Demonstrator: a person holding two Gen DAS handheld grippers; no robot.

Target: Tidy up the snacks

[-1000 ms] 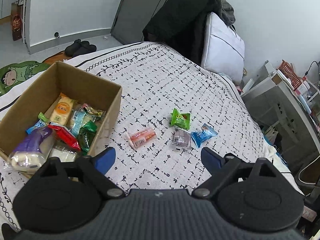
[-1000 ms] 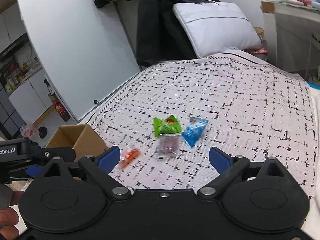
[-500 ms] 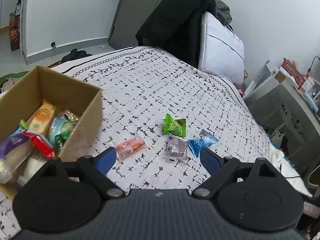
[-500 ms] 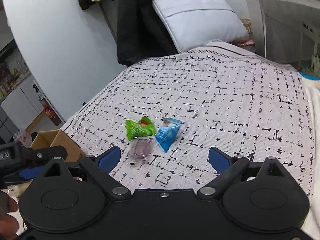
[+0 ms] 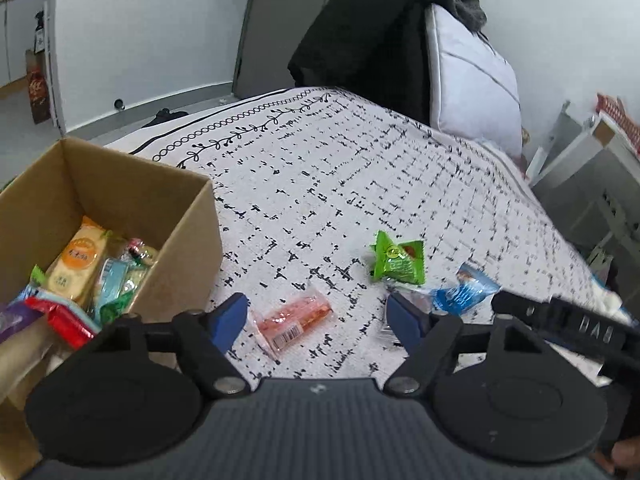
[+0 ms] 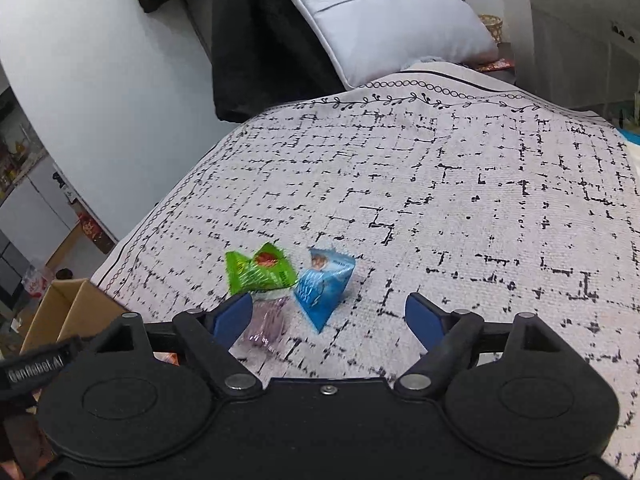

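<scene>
Several loose snacks lie on the patterned bedspread: an orange packet (image 5: 294,318), a green packet (image 5: 397,259), a blue packet (image 5: 466,290) and a purple packet (image 6: 267,321). My left gripper (image 5: 318,316) is open, its fingers on either side of the orange packet, just above it. My right gripper (image 6: 330,316) is open and empty, low over the blue packet (image 6: 323,284), with the green packet (image 6: 260,269) just beyond its left finger. A cardboard box (image 5: 132,192) with several snacks stands at the left.
The box corner (image 6: 64,304) shows at the right wrist view's left edge. A white pillow (image 5: 474,80) and a dark coat (image 5: 360,32) lean at the bed's head. A grey cabinet (image 5: 592,184) stands right of the bed. The right gripper's body (image 5: 576,326) reaches in from the right.
Both grippers have moved forward and down toward the loose snacks. The left one now brackets the orange packet; the right one has closed in on the blue and purple packets.
</scene>
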